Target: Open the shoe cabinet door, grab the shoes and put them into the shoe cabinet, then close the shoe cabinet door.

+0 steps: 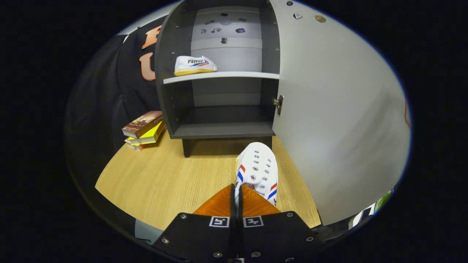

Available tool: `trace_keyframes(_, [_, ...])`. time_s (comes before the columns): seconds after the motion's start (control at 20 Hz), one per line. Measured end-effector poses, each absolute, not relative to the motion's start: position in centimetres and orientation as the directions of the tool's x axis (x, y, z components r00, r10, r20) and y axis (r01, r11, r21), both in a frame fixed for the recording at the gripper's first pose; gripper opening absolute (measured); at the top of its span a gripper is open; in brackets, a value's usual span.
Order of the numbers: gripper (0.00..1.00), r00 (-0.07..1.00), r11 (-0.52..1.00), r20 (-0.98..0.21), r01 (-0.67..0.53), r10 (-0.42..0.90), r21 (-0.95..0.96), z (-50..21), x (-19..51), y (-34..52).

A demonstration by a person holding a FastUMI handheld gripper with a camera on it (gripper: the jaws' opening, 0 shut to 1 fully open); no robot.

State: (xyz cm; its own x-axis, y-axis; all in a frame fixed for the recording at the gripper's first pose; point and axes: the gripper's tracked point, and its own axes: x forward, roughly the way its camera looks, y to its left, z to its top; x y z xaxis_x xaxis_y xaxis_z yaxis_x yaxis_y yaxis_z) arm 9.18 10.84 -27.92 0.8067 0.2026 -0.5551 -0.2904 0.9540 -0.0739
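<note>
A small stack of books (143, 130) with brown and yellow covers lies on the light wooden tabletop (161, 182), just beside the left wall of the dark grey shoe cabinet (172, 106); the cabinet stands open, and on its pale upper shelf (234, 75), toward the left side, rests a white canvas shoe with red and blue stripes and a tan sole (194, 65); the lower compartment beneath that shelf holds nothing that can be seen. Further right, the gripper (237, 193) has its fingers drawn nearly together, pinching the heel edge of a second white canvas shoe with metal eyelets and red and blue side stripes (257, 171); that shoe points toward the cabinet, its toe near the cabinet's base, and whether it is lifted or resting on the tabletop cannot be told. On the far right the large light grey cabinet door (340, 120) is swung wide, with a metal hinge (279, 104) at its inner edge.

The step in hand appears to be placing the second shoe; the door-opening is done and one shoe is already stored. The next move likely calls for carrying the shoe forward and up onto a shelf, clear of the door's edge, keeping the narrow pinch firm so the shoe does not swing or slip; then releasing it and closing the door.
</note>
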Motion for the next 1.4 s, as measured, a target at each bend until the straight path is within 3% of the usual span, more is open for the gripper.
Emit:
trace_keyframes(0.25, [0.00,0.863,0.951,-0.461,-0.287,0.205,-0.113,-20.0,9.2,12.7])
trace_keyframes(0.75, [0.00,0.902,0.958,-0.386,-0.257,0.192,-0.125,-10.1,12.2,15.0])
trace_keyframes(1.4, [0.00,0.926,0.947,-0.301,-0.285,0.230,-0.152,-3.2,27.2,19.3])
